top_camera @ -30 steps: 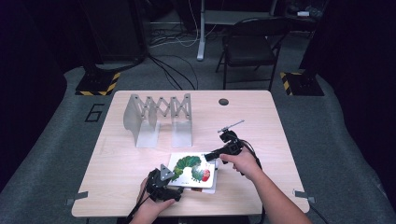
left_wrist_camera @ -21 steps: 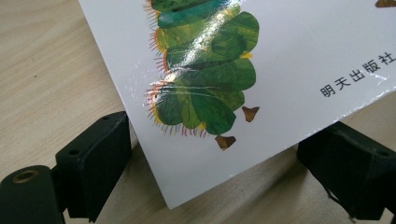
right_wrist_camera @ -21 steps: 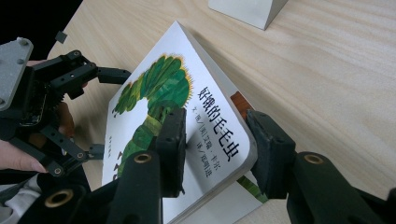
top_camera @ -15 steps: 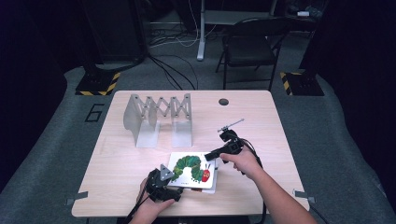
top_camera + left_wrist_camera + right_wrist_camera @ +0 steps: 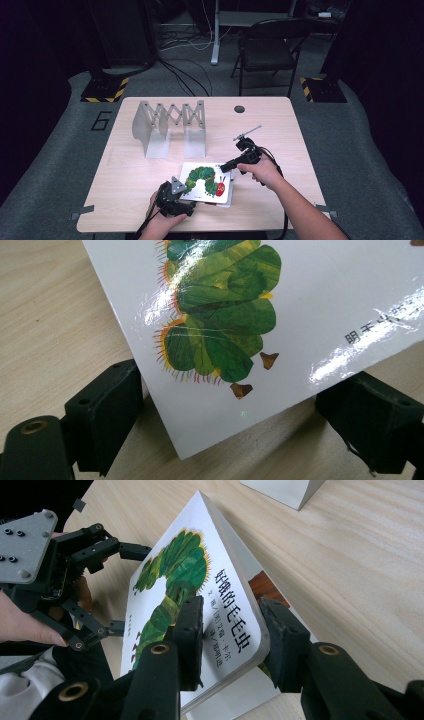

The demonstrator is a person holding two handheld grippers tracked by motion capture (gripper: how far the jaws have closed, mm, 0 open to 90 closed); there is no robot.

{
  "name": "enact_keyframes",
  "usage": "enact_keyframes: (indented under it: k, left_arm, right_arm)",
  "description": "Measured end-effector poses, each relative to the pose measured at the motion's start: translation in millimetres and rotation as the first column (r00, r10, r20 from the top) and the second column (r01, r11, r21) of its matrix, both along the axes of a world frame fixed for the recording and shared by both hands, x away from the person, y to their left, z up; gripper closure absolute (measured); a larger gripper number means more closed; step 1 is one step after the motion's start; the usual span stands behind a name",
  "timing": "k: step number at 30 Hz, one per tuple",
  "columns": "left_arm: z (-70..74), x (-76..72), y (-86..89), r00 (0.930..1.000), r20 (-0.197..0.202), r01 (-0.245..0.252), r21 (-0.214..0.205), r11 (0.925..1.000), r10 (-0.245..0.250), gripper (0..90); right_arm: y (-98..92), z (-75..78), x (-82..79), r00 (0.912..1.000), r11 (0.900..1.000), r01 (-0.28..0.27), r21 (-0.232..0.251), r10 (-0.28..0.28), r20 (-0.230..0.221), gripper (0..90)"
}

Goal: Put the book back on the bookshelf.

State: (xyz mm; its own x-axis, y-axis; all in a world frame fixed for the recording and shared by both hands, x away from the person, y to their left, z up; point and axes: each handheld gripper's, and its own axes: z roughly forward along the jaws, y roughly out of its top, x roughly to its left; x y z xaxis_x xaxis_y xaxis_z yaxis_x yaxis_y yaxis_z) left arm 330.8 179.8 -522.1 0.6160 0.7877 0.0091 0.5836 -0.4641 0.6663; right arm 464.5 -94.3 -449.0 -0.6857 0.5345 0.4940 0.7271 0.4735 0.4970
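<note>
High view: a picture book [image 5: 207,182] with a green caterpillar on its cover lies near the front edge of the table [image 5: 280,130], between the two hands, with a folding metal rack [image 5: 170,127] standing well behind it, probably the place meant to receive it. The right gripper [image 5: 226,166] reaches in from the book's far right corner. In the right gripper view its jaws straddle the raised edge of the top book [image 5: 200,595], one above the cover and one below it; they have just been closing, and the gap looks nearly gone, but I cannot tell whether the pads press yet. A second book [image 5: 265,587] lies flat underneath, so this grip seems meant to peel the upper one away. The left gripper [image 5: 172,197] sits at the near left corner with its jaws wide; the left gripper view shows them flanking that corner without touching, likely guarding against a slide while the other side is lifted.
</note>
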Motion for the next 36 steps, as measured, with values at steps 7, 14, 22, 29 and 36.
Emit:
enact_keyframes:
  k: [7, 14, 22, 29, 36]
  left_arm:
    - [0.7, -0.6, 0.1, 1.0000, -0.006, 0.004, 0.004, 1.0000, -0.004, 12.3]
    - [0.1, -1.5, -0.1, 1.0000, -0.001, 0.001, -0.001, 1.0000, -0.001, 12.3]
    - [-0.4, -2.1, -0.2, 1.0000, 0.006, -0.002, -0.004, 1.0000, 0.002, 12.5]
    - [0.0, -2.2, -0.2, 1.0000, 0.001, 0.004, -0.007, 1.0000, -0.004, 13.2]
    - [0.8, -2.7, -0.1, 0.9999, 0.004, 0.010, 0.000, 0.9999, -0.010, 14.7]
  right_arm:
    - [2.8, 5.8, -2.1, 0.9999, 0.9995, -0.009, -0.031, 0.009, 0.011, 63.3]
    - [8.9, 16.7, -6.6, 0.9977, 0.9973, -0.039, -0.062, 0.043, 0.053, 64.0]
    - [9.6, 23.7, -5.7, 0.9913, 0.9916, -0.109, -0.071, 0.113, 0.067, 65.7]
    - [7.2, 24.9, -5.4, 0.9870, 0.9881, -0.144, -0.055, 0.147, 0.065, 66.7]
    - [6.7, 30.0, -9.0, 0.9827, 0.9830, -0.168, -0.075, 0.173, 0.067, 69.1]
